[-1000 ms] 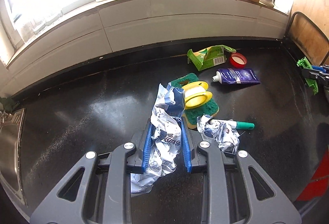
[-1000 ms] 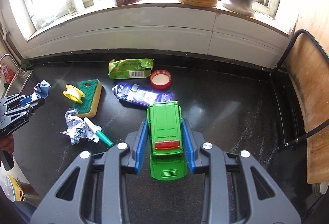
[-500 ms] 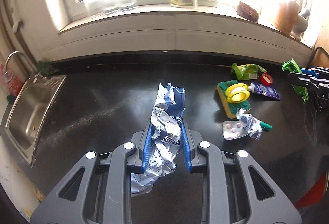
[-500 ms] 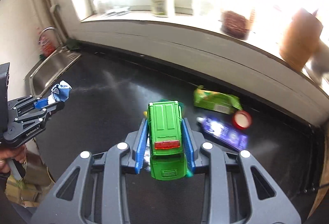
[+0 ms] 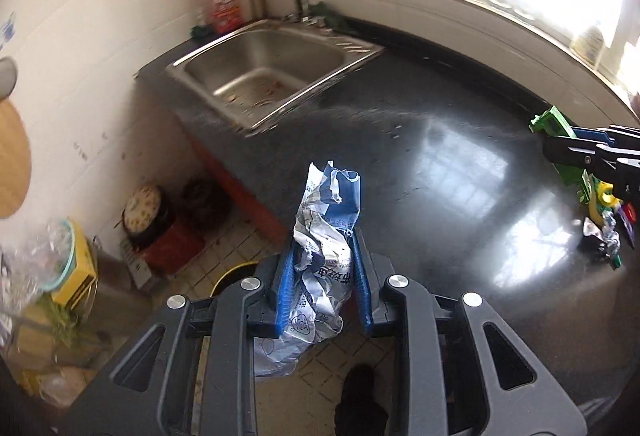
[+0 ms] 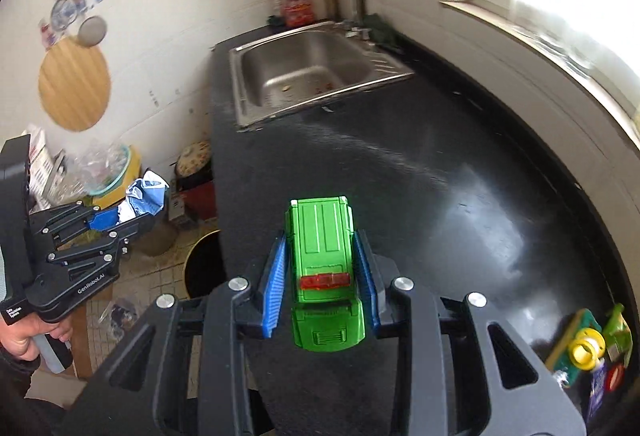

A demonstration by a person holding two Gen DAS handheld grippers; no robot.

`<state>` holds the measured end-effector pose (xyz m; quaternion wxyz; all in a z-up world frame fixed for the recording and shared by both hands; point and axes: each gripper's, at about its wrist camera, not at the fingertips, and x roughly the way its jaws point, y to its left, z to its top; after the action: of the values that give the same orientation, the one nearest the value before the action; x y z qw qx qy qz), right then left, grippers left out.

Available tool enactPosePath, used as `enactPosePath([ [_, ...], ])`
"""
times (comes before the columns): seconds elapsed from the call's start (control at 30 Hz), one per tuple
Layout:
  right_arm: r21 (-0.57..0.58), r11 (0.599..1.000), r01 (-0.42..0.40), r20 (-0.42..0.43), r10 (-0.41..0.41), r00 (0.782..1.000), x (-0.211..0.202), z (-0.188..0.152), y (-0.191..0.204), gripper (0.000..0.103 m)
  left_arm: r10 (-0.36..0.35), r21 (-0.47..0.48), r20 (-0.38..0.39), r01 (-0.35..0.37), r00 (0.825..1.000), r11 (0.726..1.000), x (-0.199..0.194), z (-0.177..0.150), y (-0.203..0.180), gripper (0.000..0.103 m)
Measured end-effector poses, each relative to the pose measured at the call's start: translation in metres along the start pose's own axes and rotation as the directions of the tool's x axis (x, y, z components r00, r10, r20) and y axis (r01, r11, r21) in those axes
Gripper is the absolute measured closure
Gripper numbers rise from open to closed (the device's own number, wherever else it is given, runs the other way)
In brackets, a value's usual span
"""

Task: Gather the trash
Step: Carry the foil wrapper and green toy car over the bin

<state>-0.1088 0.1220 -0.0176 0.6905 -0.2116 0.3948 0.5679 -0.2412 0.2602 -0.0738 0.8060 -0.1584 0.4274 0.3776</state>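
My left gripper (image 5: 322, 240) is shut on a crumpled blue-and-white wrapper (image 5: 326, 236) and holds it past the counter's left edge, above the tiled floor. It also shows in the right wrist view (image 6: 132, 212) at the left. My right gripper (image 6: 322, 252) is shut on a green toy car (image 6: 324, 272) and holds it above the black counter (image 6: 440, 196). The car shows in the left wrist view (image 5: 550, 122) at the right. A dark round bin (image 6: 204, 264) with a yellow rim (image 5: 232, 270) stands on the floor by the counter.
A steel sink (image 5: 264, 72) with a tap is set in the counter's far end, with a red bottle (image 6: 294, 2) behind it. A sponge, a yellow spool (image 6: 586, 348) and other litter (image 5: 602, 236) lie at the right. Boxes and a pot (image 5: 146, 208) crowd the floor.
Both grippers have swung left, away from the litter pile toward the sink end. The left one has moved off the counter's edge over the floor. Both grips are unchanged.
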Motion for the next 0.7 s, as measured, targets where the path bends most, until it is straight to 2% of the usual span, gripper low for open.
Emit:
enactPosePath([
  [0.2, -0.131, 0.979, -0.156, -0.071, 0.147, 0.987, 0.044, 0.022, 0.097, 0.07, 0.083, -0.153, -0.051, -0.089, 0.995, 0.984, -0.004, -0.042, 0.068, 0.078],
  [0.37, -0.191, 0.952, -0.239, -0.135, 0.216, 0.967, 0.078, 0.029, 0.164, 0.07, 0.088, -0.213, -0.079, -0.103, 0.993, 0.972, 0.004, -0.065, 0.101, 0.077],
  [0.5, -0.198, 0.942, -0.271, -0.18, 0.237, 0.955, 0.105, 0.03, 0.199, 0.07, 0.068, -0.255, -0.1, -0.092, 0.993, 0.962, 0.024, -0.087, 0.121, 0.077],
  [0.7, -0.184, 0.948, -0.26, -0.244, 0.212, 0.946, 0.152, 0.027, 0.219, 0.07, 0.035, -0.294, -0.13, -0.073, 0.991, 0.953, 0.059, -0.105, 0.138, 0.077],
])
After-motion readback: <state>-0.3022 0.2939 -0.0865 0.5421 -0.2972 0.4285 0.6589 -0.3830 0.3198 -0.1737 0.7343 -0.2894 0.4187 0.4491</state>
